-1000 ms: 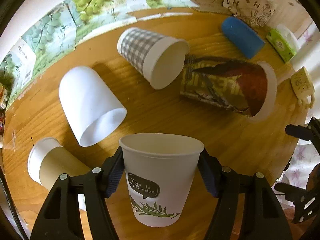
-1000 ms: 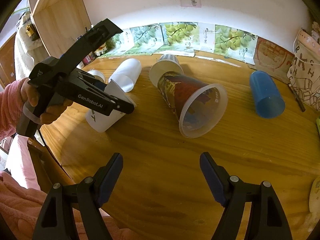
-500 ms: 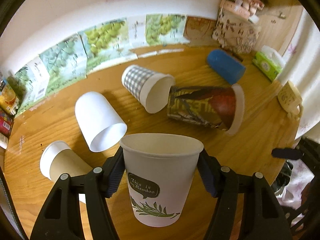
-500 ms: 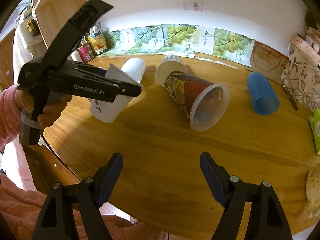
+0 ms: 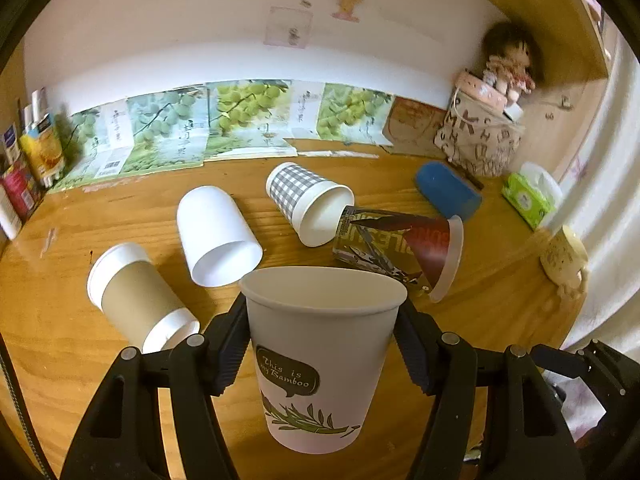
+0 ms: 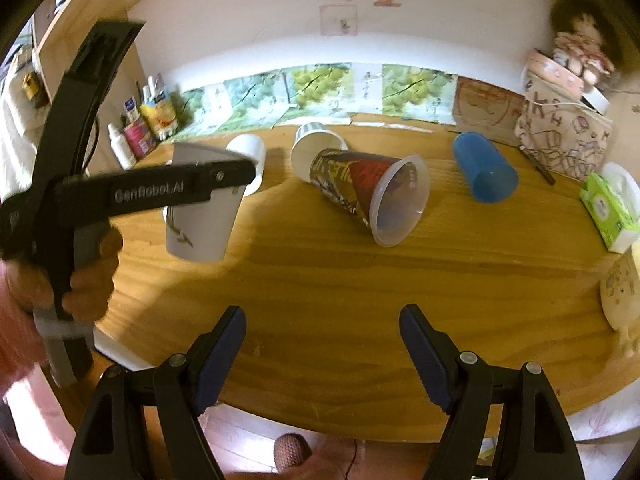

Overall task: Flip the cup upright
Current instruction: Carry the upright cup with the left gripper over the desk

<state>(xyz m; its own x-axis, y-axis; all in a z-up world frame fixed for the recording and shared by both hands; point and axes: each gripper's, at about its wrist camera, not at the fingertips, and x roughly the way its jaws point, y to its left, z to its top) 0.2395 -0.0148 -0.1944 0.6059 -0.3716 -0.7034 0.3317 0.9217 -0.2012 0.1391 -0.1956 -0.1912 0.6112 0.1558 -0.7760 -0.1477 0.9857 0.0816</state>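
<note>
- Bamboo cup (image 5: 320, 356): mouth up, base down, long axis close to vertical in the left wrist view; printed speech bubble and leaf sprig face the camera.
- Left gripper (image 5: 322, 344): closed on the bamboo cup just under its rim, one pad on each side wall.
- From the right wrist view the bamboo cup (image 6: 202, 216) hangs in the air above the left part of the bench (image 6: 360, 280); base lowest, axis leaning slightly. The gripper's near finger crosses its upper wall and hides the rim.
- Left hand (image 6: 86, 276) grips the handle; blurred, wrist cut off by the frame edge.
- Right gripper (image 6: 322, 348): jaws spread wide, nothing between them, over the near bench edge.
- Other cups lie on their sides on the bench: sleeve cup (image 5: 140, 300), white cup (image 5: 216, 236), checked cup (image 5: 308, 204), printed cup (image 5: 400, 248), blue cup (image 5: 448, 196).
- Checked cup mouth touches the printed cup's base end. The bamboo cup's rim hides part of the printed cup's lower wall in the left wrist view.
- Sleeve cup's mouth end is partly hidden behind the left gripper finger.
- In the right wrist view the white cup (image 6: 250, 152) is mostly hidden behind the left gripper; the checked cup (image 6: 314, 144) shows only its mouth behind the printed cup (image 6: 368, 192).
- Tissue pack (image 5: 528, 200) near the right bench edge. Doll (image 5: 508, 64) on a box at back right, blurred.
</note>
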